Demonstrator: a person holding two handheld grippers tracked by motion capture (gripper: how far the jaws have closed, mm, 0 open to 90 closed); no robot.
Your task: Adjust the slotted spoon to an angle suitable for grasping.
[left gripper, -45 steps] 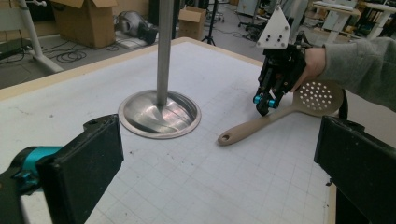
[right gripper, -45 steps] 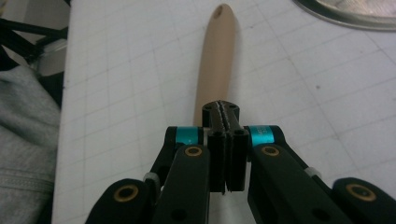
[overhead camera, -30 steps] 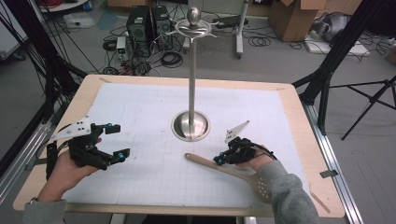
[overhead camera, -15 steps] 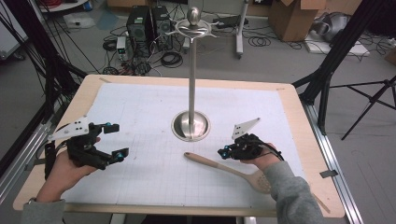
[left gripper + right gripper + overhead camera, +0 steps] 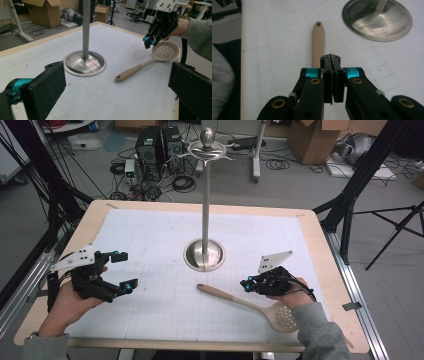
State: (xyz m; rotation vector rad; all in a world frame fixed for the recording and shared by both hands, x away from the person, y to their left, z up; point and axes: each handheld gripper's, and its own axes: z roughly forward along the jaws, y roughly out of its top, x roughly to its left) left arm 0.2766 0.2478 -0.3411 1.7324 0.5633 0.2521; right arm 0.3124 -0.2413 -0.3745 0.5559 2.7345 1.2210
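Observation:
A beige slotted spoon (image 5: pixel 240 301) lies flat on the white grid mat, its handle end toward the stand (image 5: pixel 130 72) (image 5: pixel 317 42). My right gripper (image 5: pixel 247 284) (image 5: pixel 330 60) hovers just above the handle near the spoon's head. Its jaws are pressed together with nothing between them. It also appears far off in the left gripper view as the right gripper (image 5: pixel 149 43). My left gripper (image 5: pixel 126 270) (image 5: pixel 116 93) is held wide open at the mat's left, empty and pointing toward the stand and spoon.
A tall metal stand (image 5: pixel 205 195) with hooks at its top rises from a round steel base (image 5: pixel 204 255) (image 5: pixel 85 63) (image 5: pixel 377 21) at the middle of the mat. The wooden table edge (image 5: pixel 320 240) frames the mat. Cables, boxes and tripods stand on the floor beyond.
My right hand has drifted slightly to the right above the spoon. The spoon and the left gripper have stayed where they were.

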